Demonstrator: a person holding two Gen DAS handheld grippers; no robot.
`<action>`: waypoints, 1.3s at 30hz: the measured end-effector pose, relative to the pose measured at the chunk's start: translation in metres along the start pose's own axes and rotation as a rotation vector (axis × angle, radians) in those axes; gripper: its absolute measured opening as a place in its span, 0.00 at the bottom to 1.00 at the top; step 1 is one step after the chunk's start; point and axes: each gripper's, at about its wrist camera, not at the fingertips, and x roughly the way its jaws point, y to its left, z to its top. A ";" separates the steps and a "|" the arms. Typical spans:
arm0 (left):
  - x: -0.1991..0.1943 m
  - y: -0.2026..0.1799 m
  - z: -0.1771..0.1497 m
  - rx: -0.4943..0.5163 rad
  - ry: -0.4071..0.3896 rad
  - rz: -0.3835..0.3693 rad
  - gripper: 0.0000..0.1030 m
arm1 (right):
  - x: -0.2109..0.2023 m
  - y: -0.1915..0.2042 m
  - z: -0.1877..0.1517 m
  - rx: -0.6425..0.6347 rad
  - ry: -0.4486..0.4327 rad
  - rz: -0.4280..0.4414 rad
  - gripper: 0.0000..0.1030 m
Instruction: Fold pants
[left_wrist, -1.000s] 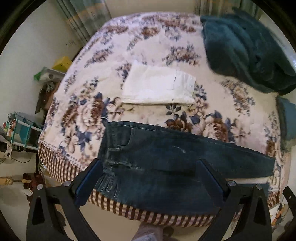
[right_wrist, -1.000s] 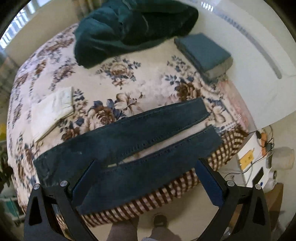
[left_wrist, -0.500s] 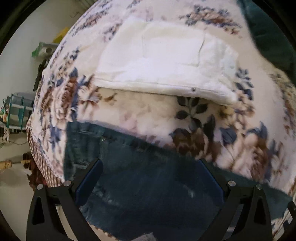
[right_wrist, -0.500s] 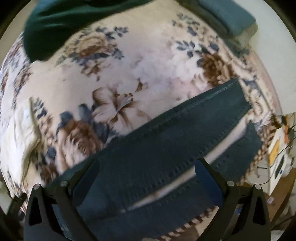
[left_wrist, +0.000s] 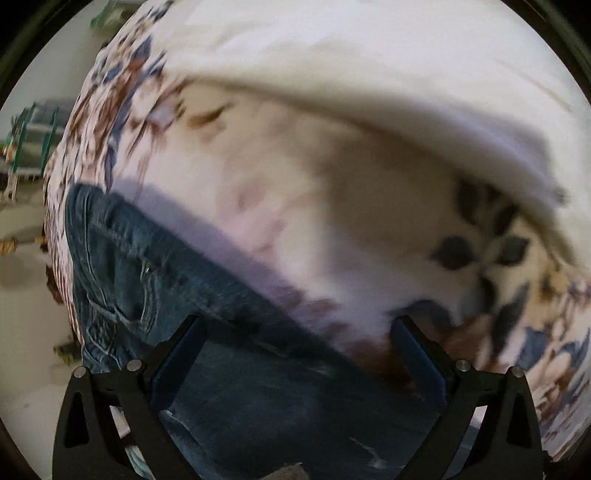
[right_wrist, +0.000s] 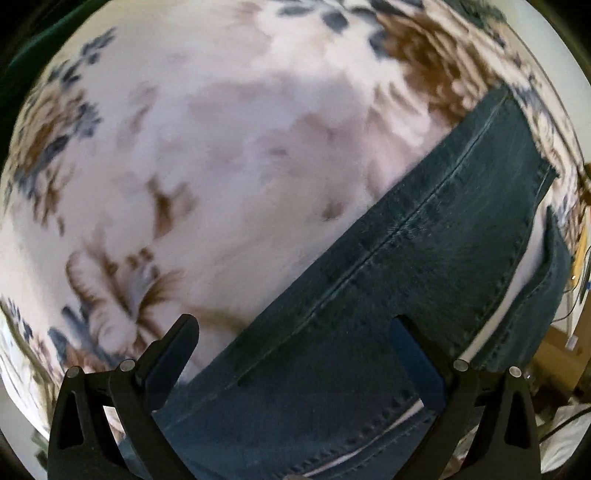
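Dark blue jeans lie flat on a floral bedspread. In the left wrist view their waist and pocket end (left_wrist: 122, 273) fills the lower left. My left gripper (left_wrist: 295, 354) is open, close above the far edge of the jeans near the hip. In the right wrist view the two legs (right_wrist: 424, 266) run up to the right, with a strip of bedspread showing between them. My right gripper (right_wrist: 293, 354) is open, close above the far edge of the upper leg. Neither gripper holds cloth.
The floral bedspread (left_wrist: 295, 184) fills most of both views (right_wrist: 221, 166). Folded white pants (left_wrist: 369, 55) lie just beyond the jeans in the left wrist view. A shelf rack (left_wrist: 29, 140) stands on the floor at left. A box and cables (right_wrist: 569, 328) sit beyond the bed's right edge.
Both grippers have dropped from well above the bed to close over the far edge of the jeans. Both stayed open. The jeans have not moved.
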 end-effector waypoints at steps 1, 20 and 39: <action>0.004 0.005 0.000 -0.015 0.012 -0.001 1.00 | 0.004 -0.001 0.000 0.005 0.008 -0.005 1.00; 0.008 0.089 -0.027 -0.098 -0.072 -0.276 0.16 | 0.014 -0.005 -0.044 0.053 0.089 0.066 0.13; -0.088 0.221 -0.196 -0.179 -0.226 -0.643 0.09 | -0.127 -0.115 -0.127 -0.131 -0.111 0.206 0.05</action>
